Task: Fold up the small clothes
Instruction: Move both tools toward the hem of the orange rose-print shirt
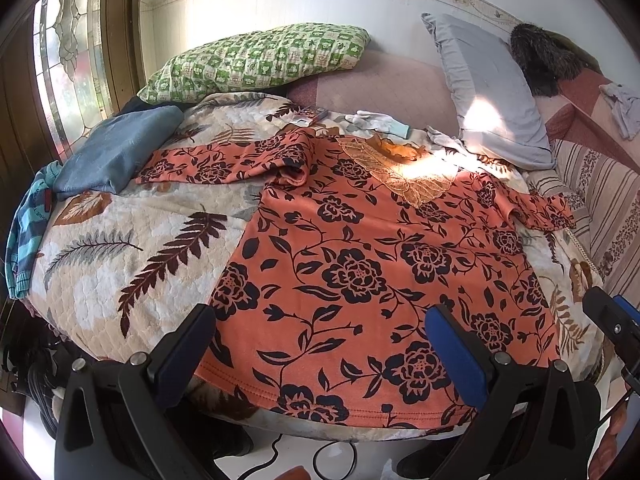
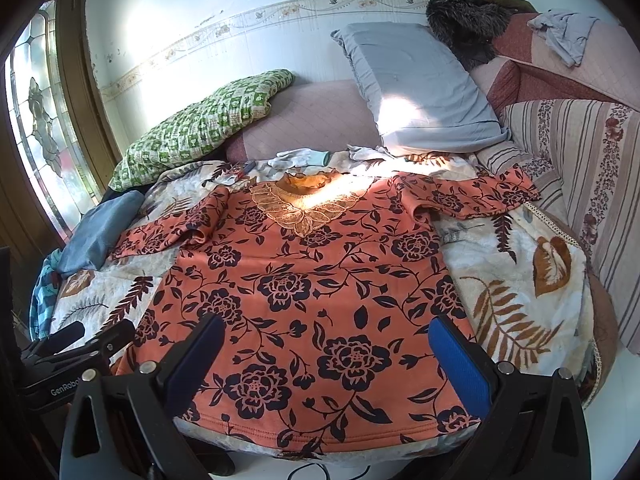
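Observation:
An orange top with black flowers (image 1: 360, 264) lies flat, front up, on a leaf-print blanket (image 1: 120, 248); it also shows in the right wrist view (image 2: 304, 300). Its lace collar (image 2: 300, 208) is at the far end and both sleeves spread outward. My left gripper (image 1: 320, 320) is open above the hem's left part. My right gripper (image 2: 326, 332) is open above the hem's right part. Neither holds anything. The right gripper also shows at the left wrist view's right edge (image 1: 612, 320).
A folded blue cloth (image 1: 116, 152) and a striped garment (image 1: 28, 232) lie at the left. A green checked pillow (image 1: 256, 60), a grey pillow (image 1: 492, 88) and white gloves (image 1: 380, 122) lie behind the top. A striped cushion (image 2: 580, 168) is at the right.

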Motion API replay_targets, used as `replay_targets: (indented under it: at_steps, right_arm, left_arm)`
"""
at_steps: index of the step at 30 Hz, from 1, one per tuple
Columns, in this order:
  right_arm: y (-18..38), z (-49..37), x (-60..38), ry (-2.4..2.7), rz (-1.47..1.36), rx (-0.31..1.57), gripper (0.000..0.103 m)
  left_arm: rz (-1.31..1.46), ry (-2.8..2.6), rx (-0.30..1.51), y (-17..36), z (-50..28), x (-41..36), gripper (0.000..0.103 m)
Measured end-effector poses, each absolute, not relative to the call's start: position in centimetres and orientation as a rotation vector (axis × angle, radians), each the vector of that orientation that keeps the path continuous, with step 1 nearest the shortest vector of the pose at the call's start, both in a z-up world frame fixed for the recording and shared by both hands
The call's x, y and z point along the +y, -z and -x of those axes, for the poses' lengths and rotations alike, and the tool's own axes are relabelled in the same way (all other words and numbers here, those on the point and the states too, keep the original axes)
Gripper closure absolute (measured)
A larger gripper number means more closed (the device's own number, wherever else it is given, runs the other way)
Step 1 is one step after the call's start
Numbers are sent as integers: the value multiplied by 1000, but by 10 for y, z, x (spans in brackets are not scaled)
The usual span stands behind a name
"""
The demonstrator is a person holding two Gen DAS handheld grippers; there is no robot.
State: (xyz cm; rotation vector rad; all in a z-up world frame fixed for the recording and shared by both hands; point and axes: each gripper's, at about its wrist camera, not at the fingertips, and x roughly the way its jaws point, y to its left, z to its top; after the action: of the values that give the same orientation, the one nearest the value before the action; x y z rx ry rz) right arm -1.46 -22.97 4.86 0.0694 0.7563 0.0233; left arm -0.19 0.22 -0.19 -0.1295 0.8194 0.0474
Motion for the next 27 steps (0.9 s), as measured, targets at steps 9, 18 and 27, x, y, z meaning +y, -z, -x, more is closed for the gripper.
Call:
replay_targets:
  at_steps: [9,18,27]
  right_arm:
    - [-41,9,-237,-11,-97,780,0]
    - [-31,-2,-248,-6,-122,801,0]
    - [-21,-10,-249,-6,-125,829,0]
  left_arm:
    - [169,-54,899,17,-7,9,0]
    - [183,-26,877,17,-15,1,0]
    - [195,-5,875,20,-19,0,0]
